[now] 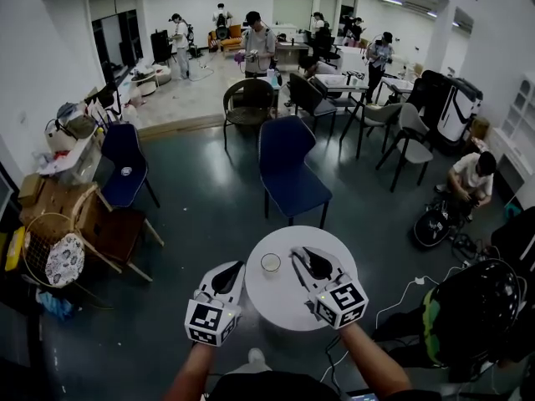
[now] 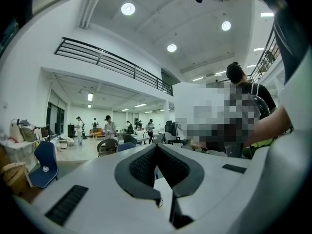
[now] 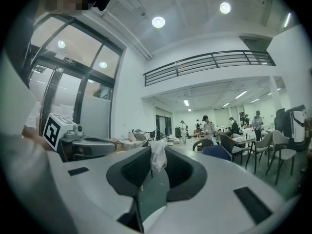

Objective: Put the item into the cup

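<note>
Round white table (image 1: 276,301) open around the cup (image 1: 271,262), blue chair (image 1: 288,170) just behind it, clear floor (image 1: 201,224) to the left

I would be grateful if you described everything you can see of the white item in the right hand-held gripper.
The white item is a small crumpled scrap, soft-looking like tissue or thin cloth. Its upper part is pinched at the tips of the right hand-held gripper, and its loose end hangs down between the dark jaws. Nothing else touches it.
</note>
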`<state>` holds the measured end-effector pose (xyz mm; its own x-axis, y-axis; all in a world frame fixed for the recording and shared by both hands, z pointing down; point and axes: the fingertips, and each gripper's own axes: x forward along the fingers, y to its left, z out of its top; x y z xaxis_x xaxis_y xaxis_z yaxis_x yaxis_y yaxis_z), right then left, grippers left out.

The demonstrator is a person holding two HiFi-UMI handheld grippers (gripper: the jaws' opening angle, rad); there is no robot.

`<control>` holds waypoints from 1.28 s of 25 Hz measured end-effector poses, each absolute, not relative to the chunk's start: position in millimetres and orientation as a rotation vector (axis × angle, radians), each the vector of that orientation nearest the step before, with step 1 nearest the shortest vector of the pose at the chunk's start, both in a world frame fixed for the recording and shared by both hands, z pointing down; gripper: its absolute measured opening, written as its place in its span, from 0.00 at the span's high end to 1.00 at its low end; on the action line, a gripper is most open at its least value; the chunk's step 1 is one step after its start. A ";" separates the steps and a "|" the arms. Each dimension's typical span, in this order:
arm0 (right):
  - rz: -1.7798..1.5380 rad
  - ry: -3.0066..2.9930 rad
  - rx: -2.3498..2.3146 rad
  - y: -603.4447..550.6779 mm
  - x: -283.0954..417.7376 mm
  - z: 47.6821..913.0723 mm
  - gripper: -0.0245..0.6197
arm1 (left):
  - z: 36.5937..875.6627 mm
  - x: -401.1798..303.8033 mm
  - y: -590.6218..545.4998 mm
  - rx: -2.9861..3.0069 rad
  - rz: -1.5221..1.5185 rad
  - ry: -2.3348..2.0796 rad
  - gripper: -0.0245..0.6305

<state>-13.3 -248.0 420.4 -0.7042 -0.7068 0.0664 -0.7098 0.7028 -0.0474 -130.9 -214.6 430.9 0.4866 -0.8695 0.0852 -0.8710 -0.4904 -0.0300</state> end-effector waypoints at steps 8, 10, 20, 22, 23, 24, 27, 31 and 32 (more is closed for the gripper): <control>0.125 -2.828 1.239 -278.8 -26.9 427.8 0.82 | 437.3 -144.6 -248.5 2.710 0.130 -1.526 0.94; 0.127 -2.824 1.250 -286.0 -32.9 430.2 0.82 | 441.6 -151.5 -253.8 2.709 0.137 -1.516 0.94; 0.161 -2.774 1.269 -320.1 -61.0 457.3 0.82 | 475.5 -184.3 -284.9 2.678 0.162 -1.467 0.94; 0.174 -2.761 1.282 -325.9 -62.9 464.5 0.82 | 482.8 -187.2 -289.4 2.674 0.169 -1.450 0.94; 0.180 -2.756 1.287 -328.9 -62.9 467.5 0.82 | 485.8 -187.7 -292.0 2.672 0.174 -1.444 0.94; 0.187 -2.753 1.291 -331.6 -62.3 470.1 0.82 | 488.3 -187.5 -294.6 2.670 0.178 -1.439 0.94; 0.203 -2.741 1.295 -334.4 -58.0 478.1 0.82 | 494.4 -184.3 -297.3 2.664 0.182 -1.428 0.94; 0.215 -2.715 1.301 -335.4 -56.7 491.3 0.82 | 502.8 -185.0 -294.9 2.655 0.184 -1.416 0.94; 0.217 -2.708 1.299 -337.7 -58.0 494.9 0.82 | 505.7 -187.3 -295.5 2.648 0.181 -1.416 0.94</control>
<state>-58.0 -337.7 494.9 -0.6210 -0.7631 0.1788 -0.7818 0.6192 -0.0727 -187.3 -295.5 505.7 0.5517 -0.8169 0.1684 -0.8329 -0.5500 0.0606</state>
